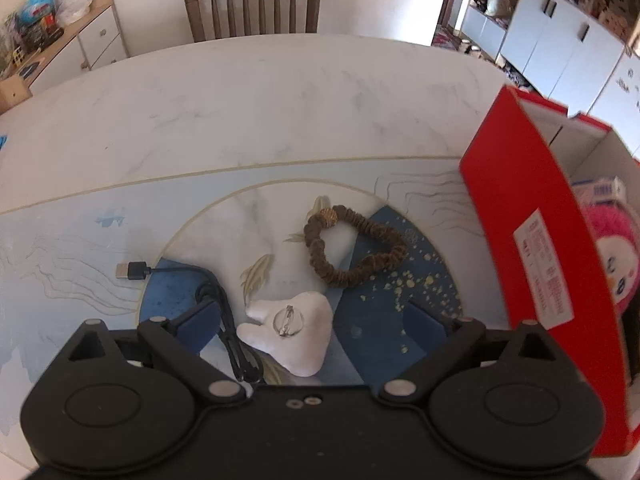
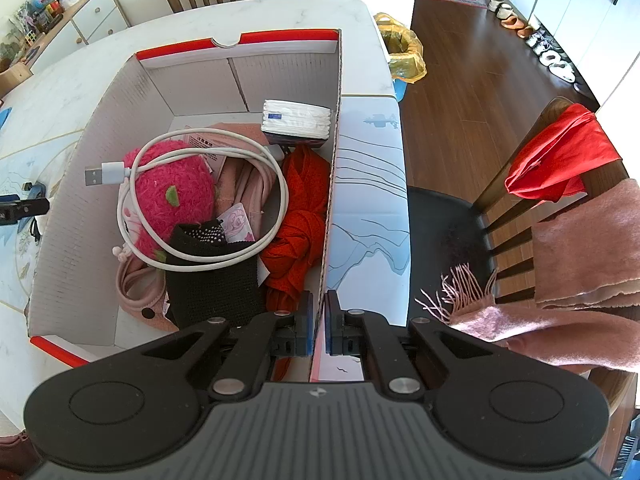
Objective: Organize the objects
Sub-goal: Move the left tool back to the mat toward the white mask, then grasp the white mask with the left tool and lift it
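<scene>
Objects still out lie on the counter (image 1: 240,92) under our left claw (image 1: 312,320), whose jaws stand wide: a white tooth-shaped brooch (image 1: 290,332) between them, a black cable (image 1: 224,320) beside one finger and partly hidden by our claw body, and a brown scrunchie (image 1: 352,248) beyond. The red box (image 1: 516,208) is cut off there, showing only a pink plush. Our right wrist view alone shows the box interior (image 2: 132,92): white cable (image 2: 208,204), pink plush (image 2: 176,192), red cloth (image 2: 300,216), tissue pack (image 2: 296,120). Our right claw (image 2: 319,328) is clamped narrow on the box's side wall (image 2: 334,184).
</scene>
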The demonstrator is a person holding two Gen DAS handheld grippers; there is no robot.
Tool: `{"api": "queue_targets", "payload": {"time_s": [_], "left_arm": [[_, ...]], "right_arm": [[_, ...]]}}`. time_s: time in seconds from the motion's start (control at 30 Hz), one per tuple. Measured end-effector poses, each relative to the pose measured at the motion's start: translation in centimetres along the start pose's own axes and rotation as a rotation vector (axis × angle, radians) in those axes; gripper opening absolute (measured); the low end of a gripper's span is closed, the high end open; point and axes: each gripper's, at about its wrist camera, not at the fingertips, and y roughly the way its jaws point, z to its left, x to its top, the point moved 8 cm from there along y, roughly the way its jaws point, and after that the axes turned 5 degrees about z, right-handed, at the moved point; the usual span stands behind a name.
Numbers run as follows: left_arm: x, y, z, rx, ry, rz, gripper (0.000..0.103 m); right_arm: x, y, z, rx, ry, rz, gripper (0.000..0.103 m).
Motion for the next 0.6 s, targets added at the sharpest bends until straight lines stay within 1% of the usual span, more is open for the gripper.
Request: {"api": "queue_targets", "payload": {"time_s": [0.2,0.27,0.33,0.5,0.6], "left_arm": [[-0.7,1.6,0.1,0.025,0.026,0.022,0.088],[-0.9,2.0,0.1,0.036,0.034,0.030,0.083],[-1.1,2.3,0.1,0.040,0.039,0.038,0.080],[-1.2,2.5,-0.1,0.058,0.054,0.036,0.074],[-1.1,2.4,-0.1,0.082,0.066,0.031,0.063]], "right_arm": [[0.0,0.0,0.0,0.000,0.000,0.000,0.004],[0.0,0.0,0.0,0.000,0.000,0.000,0.004],[0.0,0.0,0.0,0.000,-0.001,0.000,0.004],[0.0,0.0,0.0,0.000,0.000,0.000,0.004],[0.0,0.0,0.0,0.000,0.000,0.000,0.004]]}}
